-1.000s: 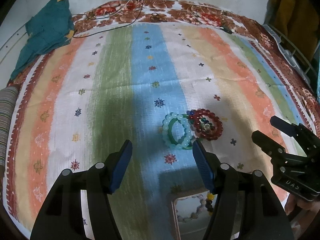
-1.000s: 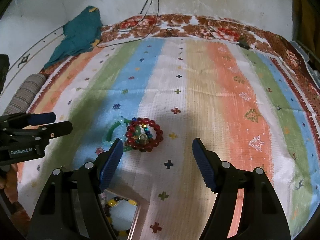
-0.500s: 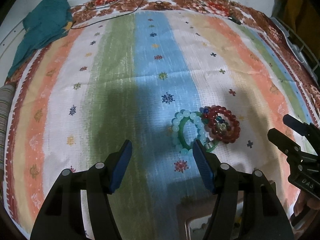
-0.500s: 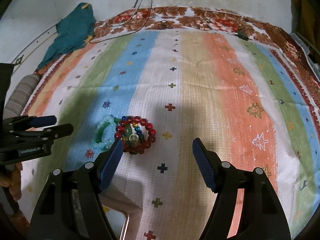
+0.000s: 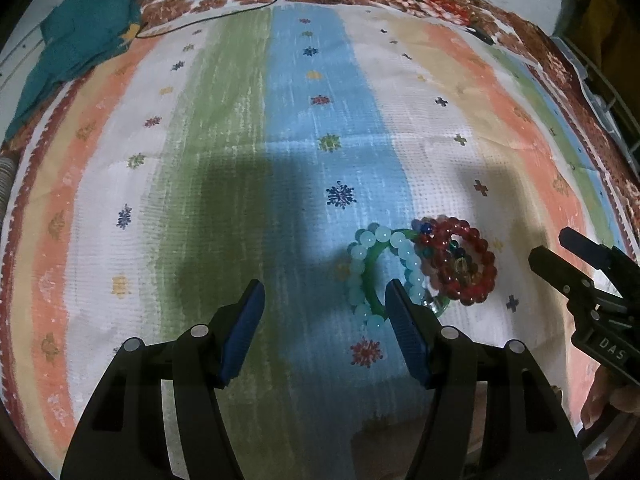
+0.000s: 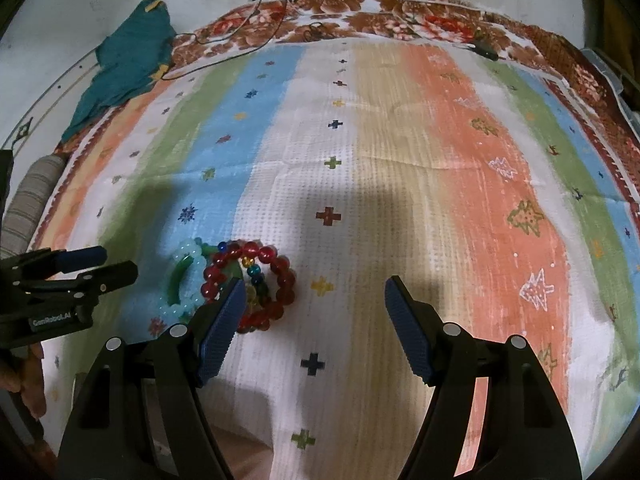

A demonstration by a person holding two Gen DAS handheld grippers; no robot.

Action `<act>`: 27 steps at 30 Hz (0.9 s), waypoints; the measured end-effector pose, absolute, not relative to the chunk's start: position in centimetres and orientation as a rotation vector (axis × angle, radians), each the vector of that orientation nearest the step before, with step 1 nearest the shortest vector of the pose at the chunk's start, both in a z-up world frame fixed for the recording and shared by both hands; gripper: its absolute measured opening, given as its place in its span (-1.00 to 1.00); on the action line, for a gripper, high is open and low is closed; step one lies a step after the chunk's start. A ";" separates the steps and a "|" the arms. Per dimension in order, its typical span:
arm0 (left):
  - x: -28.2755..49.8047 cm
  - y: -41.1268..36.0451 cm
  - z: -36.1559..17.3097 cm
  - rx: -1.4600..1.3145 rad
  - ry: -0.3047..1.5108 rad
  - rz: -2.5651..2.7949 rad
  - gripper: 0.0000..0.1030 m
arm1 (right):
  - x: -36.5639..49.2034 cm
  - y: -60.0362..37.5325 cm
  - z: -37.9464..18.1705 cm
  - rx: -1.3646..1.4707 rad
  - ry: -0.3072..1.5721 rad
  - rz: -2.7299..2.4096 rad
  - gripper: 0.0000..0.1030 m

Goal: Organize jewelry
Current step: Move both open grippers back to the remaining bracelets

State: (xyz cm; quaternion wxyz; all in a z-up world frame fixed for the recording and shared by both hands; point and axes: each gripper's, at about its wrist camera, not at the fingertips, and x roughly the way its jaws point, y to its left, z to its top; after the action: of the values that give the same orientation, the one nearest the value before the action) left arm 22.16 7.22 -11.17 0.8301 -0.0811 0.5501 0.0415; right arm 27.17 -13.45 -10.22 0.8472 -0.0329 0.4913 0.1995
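A small pile of bracelets lies on the striped cloth. A pale aqua bead bracelet (image 5: 362,256) and a green bangle (image 5: 370,280) overlap a red bead bracelet (image 5: 476,264) with dark multicolour beads inside it. My left gripper (image 5: 324,304) is open and empty, its right finger just in front of the aqua bracelet. My right gripper (image 6: 312,300) is open and empty; its left finger covers part of the red bracelet (image 6: 280,276). The aqua bracelet (image 6: 186,252) and the green bangle (image 6: 176,284) lie left of it.
A teal cloth (image 6: 128,56) lies at the far left corner of the striped cloth (image 6: 400,160). Thin black cables (image 6: 240,40) run along the far edge. A striped roll (image 6: 28,204) lies at the left. The left gripper shows at the left of the right wrist view (image 6: 80,268).
Both grippers have moved forward toward the bracelets, which now sit closer to the fingers. The box with beads at the bottom edge has dropped out of both views.
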 end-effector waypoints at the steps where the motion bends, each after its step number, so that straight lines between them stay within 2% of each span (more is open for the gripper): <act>1: 22.3 7.2 -11.3 -0.171 1.170 0.087 0.22 | 27.3 -13.4 -10.4 -0.072 1.039 0.419 0.39; 20: 24.3 7.8 -13.7 -0.178 1.222 0.073 0.16 | 29.2 -12.2 -13.7 -0.119 1.098 0.378 0.39; 27: 24.4 7.6 -14.8 -0.153 1.254 0.069 0.21 | 29.5 -11.9 -14.6 -0.119 1.116 0.383 0.38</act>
State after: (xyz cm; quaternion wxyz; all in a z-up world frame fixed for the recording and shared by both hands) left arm 24.43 7.61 -14.80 0.8064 -0.0715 0.5862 0.0321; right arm 29.51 -11.94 -14.62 0.8294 -0.0560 0.5258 0.1804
